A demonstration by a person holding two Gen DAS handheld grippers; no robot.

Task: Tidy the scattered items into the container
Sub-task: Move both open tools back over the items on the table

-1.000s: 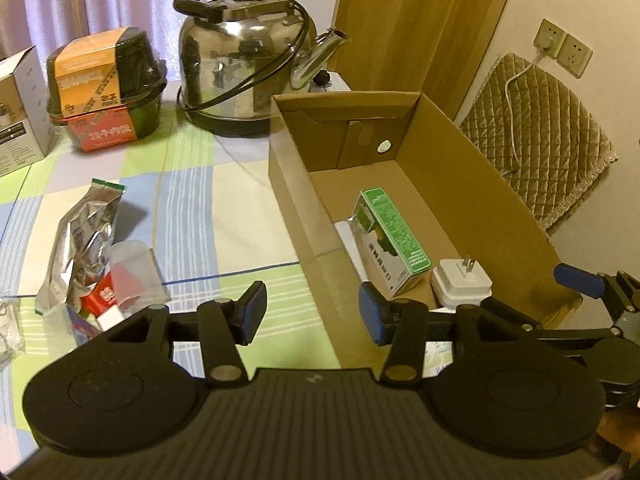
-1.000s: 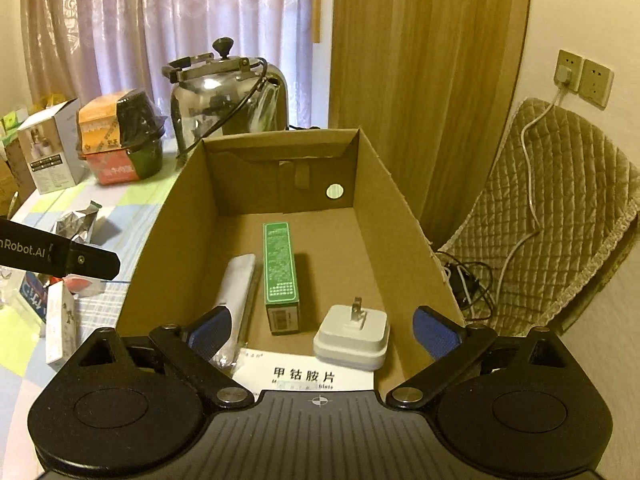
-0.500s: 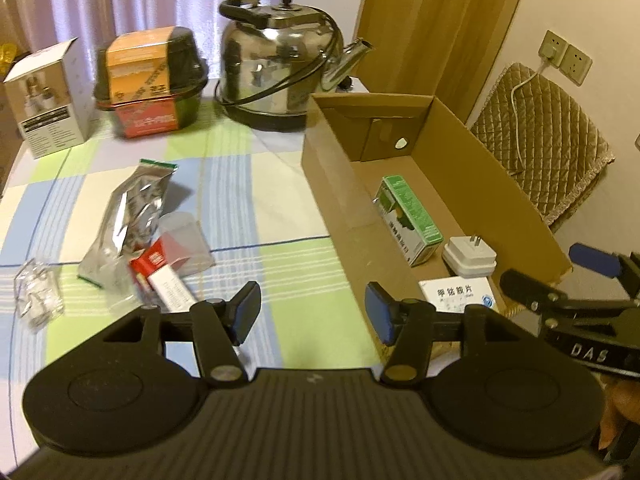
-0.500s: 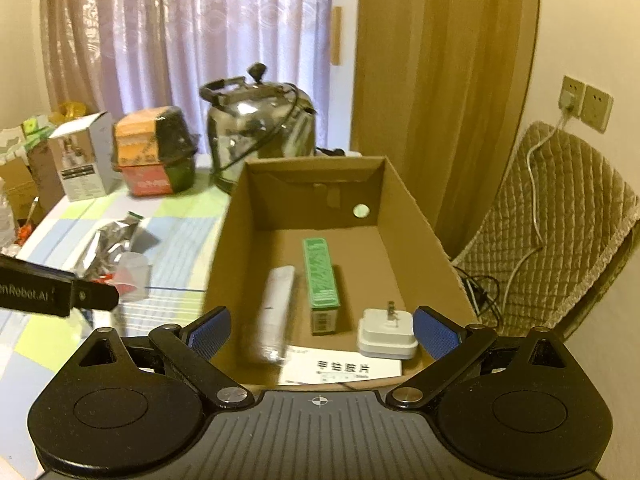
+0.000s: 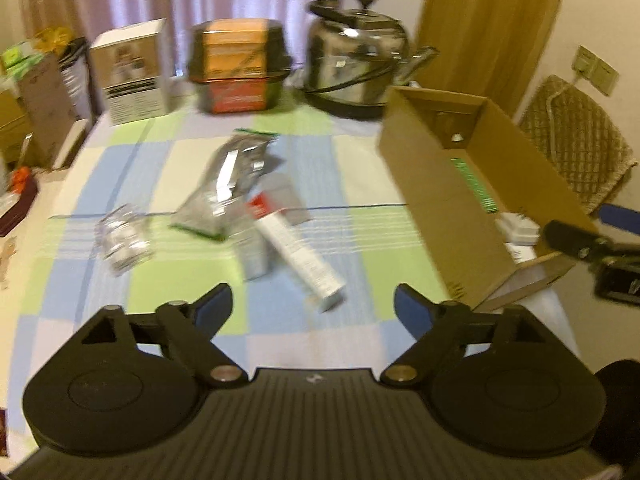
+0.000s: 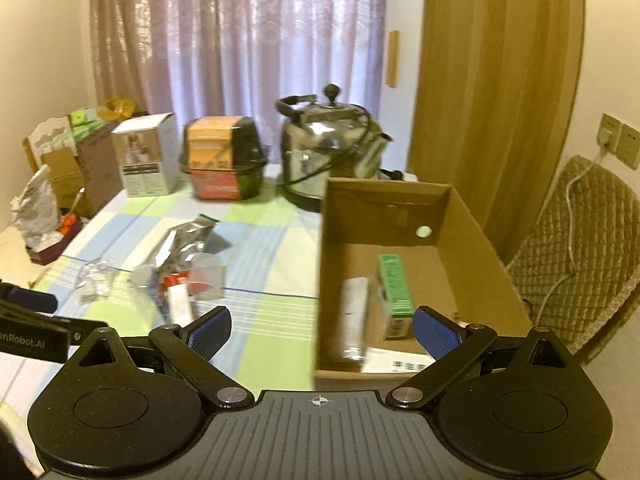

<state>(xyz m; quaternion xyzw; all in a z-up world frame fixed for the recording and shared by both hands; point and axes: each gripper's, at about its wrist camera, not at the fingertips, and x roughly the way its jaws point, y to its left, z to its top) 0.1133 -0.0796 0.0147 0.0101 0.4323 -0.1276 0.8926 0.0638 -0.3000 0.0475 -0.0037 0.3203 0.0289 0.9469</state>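
Observation:
An open cardboard box (image 5: 432, 184) (image 6: 492, 272) stands at the table's right side. Inside lie a green carton (image 6: 394, 294), a white tube (image 6: 354, 320), a white plug adapter (image 5: 518, 229) and a white leaflet (image 6: 404, 366). Scattered on the checked cloth are a silver foil pouch (image 5: 228, 184) (image 6: 180, 246), a white tube with a red end (image 5: 298, 254), a clear plastic cup (image 6: 206, 276) and a clear crinkled packet (image 5: 122, 240) (image 6: 94, 280). My left gripper (image 5: 313, 306) hangs open above the cloth, near the tube. My right gripper (image 6: 322, 330) is open and empty, over the box's near left corner.
At the back stand a steel kettle (image 5: 356, 72) (image 6: 328, 152), a black and orange container (image 5: 238, 66) and a white carton (image 5: 132, 72). More boxes (image 6: 76, 160) crowd the far left. A quilted chair (image 6: 576, 248) sits right of the table.
Both grippers have pulled back and swung left, away from the box. The left gripper has opened wider and now faces the scattered items on the cloth.

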